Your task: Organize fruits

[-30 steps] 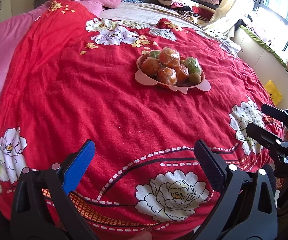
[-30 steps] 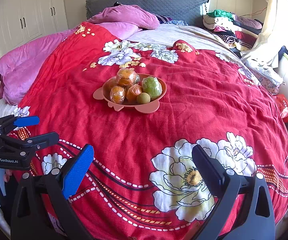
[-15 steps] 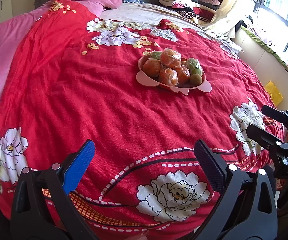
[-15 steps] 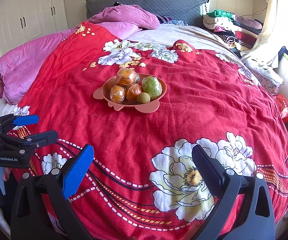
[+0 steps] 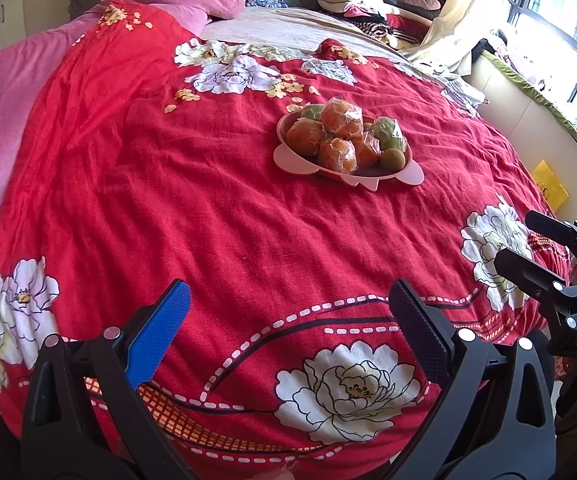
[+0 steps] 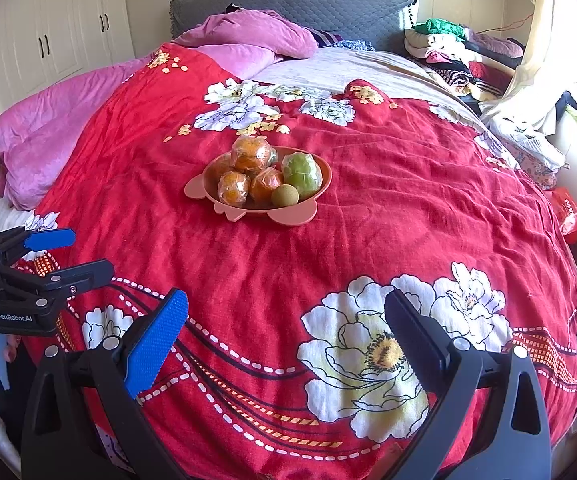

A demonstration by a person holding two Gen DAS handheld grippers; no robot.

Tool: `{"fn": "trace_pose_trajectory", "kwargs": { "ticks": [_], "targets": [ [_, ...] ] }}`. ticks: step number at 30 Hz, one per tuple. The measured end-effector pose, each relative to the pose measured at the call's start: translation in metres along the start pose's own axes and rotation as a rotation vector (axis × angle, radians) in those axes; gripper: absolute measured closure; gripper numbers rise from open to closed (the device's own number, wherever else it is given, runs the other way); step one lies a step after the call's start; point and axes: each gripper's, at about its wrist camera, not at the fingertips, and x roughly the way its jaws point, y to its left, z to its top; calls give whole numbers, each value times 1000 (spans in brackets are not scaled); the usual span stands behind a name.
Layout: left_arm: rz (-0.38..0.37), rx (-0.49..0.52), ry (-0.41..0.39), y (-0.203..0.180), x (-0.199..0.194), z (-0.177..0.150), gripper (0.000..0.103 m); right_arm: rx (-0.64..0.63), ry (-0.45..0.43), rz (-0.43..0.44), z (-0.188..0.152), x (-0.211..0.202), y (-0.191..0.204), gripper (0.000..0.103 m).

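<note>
Left wrist view, left gripper (image 5: 288, 312) and right gripper (image 6: 286, 312) jaws wide, fruit bowl (image 5: 312, 168) well ahead

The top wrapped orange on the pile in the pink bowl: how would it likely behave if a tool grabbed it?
The top wrapped orange wears glossy crinkled film, so pads may slip a little. It is round and perched on other fruit in the pink bowl, so a nudge could send it rolling onto the red bedspread. It looks firm, probably not fragile.
</note>
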Motion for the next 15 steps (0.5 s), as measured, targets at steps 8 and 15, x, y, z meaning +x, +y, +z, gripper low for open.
{"fn": "trace_pose_trajectory", "kwargs": {
  "ticks": [8, 15],
  "targets": [
    [4, 2, -5, 0, -1, 1, 10, 1, -1, 0, 0, 0, -1, 5],
    [7, 6, -3, 0, -1, 1, 10, 1, 1, 2, 0, 1, -1, 5]
  ]
}}
